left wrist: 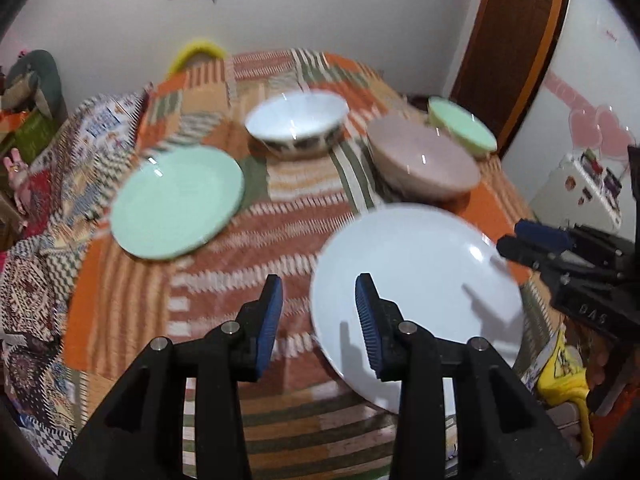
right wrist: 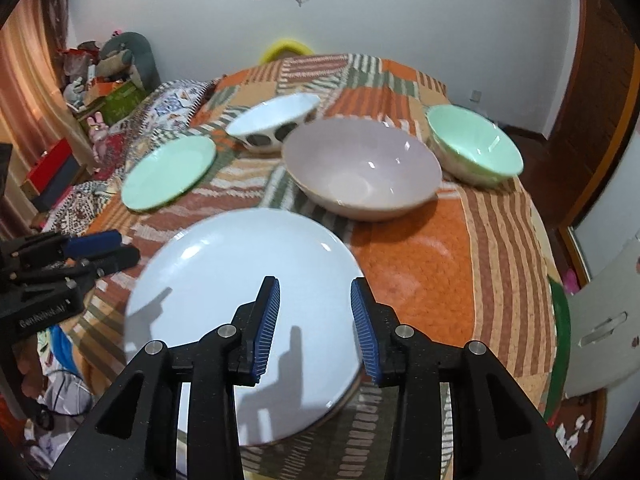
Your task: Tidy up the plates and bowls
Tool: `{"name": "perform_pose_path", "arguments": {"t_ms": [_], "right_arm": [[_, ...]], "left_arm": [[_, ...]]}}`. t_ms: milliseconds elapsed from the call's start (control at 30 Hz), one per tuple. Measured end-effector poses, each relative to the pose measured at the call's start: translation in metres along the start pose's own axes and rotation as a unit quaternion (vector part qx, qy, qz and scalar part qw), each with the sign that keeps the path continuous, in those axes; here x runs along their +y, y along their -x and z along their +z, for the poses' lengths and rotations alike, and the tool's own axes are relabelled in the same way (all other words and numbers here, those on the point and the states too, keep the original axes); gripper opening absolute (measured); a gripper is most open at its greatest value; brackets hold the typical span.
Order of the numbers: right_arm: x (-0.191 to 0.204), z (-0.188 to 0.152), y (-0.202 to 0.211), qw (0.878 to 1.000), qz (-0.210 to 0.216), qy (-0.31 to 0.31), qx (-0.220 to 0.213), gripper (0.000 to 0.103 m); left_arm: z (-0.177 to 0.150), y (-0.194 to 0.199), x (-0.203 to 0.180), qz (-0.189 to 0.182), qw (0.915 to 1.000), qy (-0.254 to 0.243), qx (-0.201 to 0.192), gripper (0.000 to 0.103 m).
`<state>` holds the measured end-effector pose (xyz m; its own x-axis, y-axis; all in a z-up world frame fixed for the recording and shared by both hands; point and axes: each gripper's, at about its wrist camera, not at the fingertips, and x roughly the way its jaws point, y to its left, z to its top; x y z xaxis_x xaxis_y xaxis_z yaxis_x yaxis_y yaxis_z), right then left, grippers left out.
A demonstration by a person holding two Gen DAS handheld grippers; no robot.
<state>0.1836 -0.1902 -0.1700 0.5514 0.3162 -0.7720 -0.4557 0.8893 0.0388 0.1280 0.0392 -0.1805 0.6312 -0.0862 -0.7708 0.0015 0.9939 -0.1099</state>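
Note:
A large white plate lies near the front edge of the table. My left gripper hangs open over the plate's left rim with nothing between its pads. My right gripper stands open above the plate's right part, also holding nothing. Farther back are a green plate, a white bowl with dark spots, a wide mauve bowl and a green bowl. Each wrist view shows the other gripper from the side: right gripper, left gripper.
A patchwork cloth covers the table. A yellow chair back stands at the far edge. Toys and boxes pile up at the left wall. A wooden door and a white board are on the right.

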Motion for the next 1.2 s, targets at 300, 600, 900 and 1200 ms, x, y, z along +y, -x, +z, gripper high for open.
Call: {"name": "perform_pose_path", "arguments": {"t_ms": [300, 600, 900, 1200], "right_arm": [[0.04, 0.037, 0.019, 0.996, 0.041, 0.047, -0.058, 0.044], [0.09, 0.074, 0.0, 0.988, 0.103, 0.086, -0.073, 0.055], [0.123, 0.093, -0.045, 0.986, 0.12, 0.102, -0.047, 0.057], [0.125, 0.121, -0.1, 0.99, 0.119, 0.081, -0.001, 0.057]], "left_arm": [[0.028, 0.053, 0.045, 0.045, 0.9951, 0.029, -0.083, 0.054], [0.048, 0.065, 0.101, 0.08, 0.99, 0.054, -0.103, 0.061], [0.05, 0.029, 0.162, 0.097, 0.9899, 0.079, -0.068, 0.063], [0.046, -0.029, 0.218, 0.085, 0.9903, 0.109, -0.015, 0.063]]}}
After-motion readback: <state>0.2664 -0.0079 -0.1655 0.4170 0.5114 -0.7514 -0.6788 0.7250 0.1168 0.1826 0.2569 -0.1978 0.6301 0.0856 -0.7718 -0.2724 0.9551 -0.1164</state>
